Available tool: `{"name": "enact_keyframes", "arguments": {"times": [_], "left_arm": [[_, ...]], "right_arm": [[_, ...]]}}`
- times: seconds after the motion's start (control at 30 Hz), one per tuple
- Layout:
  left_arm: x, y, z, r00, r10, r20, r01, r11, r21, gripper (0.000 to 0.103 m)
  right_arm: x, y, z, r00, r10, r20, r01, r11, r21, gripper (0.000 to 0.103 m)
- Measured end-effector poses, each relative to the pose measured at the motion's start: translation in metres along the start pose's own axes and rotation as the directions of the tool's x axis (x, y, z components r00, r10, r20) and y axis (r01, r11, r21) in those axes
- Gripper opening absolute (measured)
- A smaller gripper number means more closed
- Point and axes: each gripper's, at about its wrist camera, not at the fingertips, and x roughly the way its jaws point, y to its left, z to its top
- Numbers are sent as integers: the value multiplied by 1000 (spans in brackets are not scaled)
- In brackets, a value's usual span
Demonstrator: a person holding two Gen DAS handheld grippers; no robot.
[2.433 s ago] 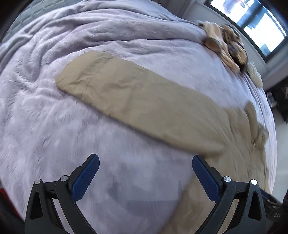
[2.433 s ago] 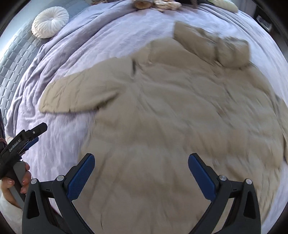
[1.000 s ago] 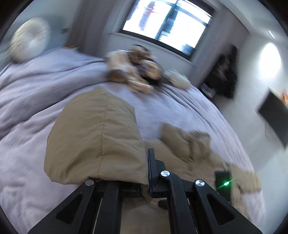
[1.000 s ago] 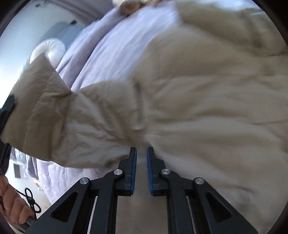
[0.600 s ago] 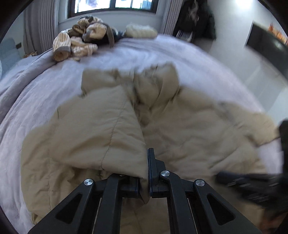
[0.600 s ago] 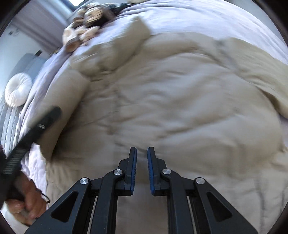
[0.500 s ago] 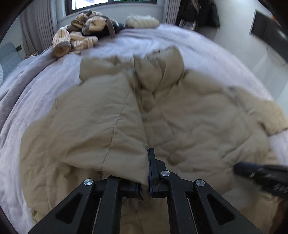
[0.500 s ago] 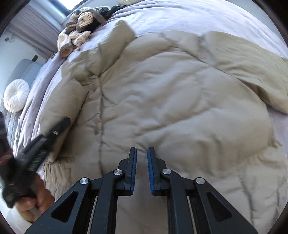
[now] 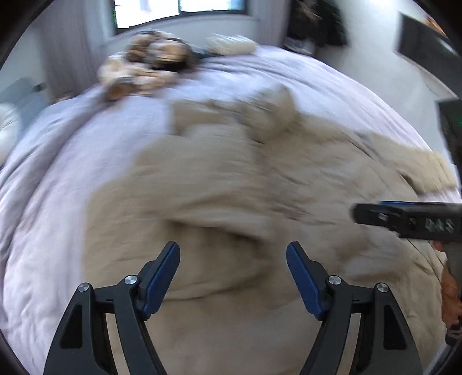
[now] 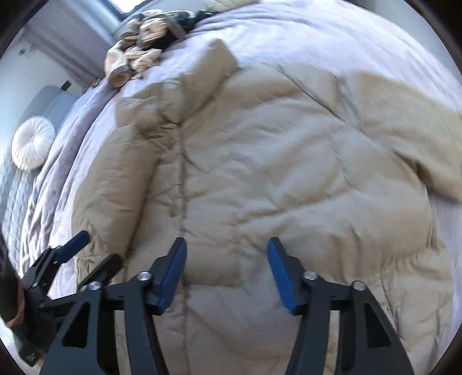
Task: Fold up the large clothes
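Beige coat (image 10: 288, 173) flat on bed (image 10: 317, 34); L gripper (image 9: 233, 274) & R gripper (image 10: 226, 268) above it, jaws wide, holding nothing.

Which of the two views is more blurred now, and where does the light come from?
Left wrist view: strong motion blur over the beige jacket and the clothes pile; the window behind is overexposed. Right wrist view: much sharper, jacket seams readable, slight blur at the right edge; fisheye bends the bed.
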Motion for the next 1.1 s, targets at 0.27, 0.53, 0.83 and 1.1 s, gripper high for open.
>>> {"name": "enact_keyframes", "arguments": {"times": [0.27,0.53,0.83,1.1], "left_arm": [[21,142,-16,927,347,-144,-376,858,-351,77],[58,153,-38,920,330,-214,-389,842,-374,77],[63,152,-37,916,330,-230,-394,851,-349,77],[67,145,-33,900,367,-234,-427,848,-314,77]], "right_arm": [[13,155,-2,976,-105,190,189,842,-506,89],[90,218,-9,865,-289,410,502,515,-695,57],[31,67,44,954,-223,203,259,950,-176,2],[7,21,40,994,-5,110,2,1000,29,91]]}}
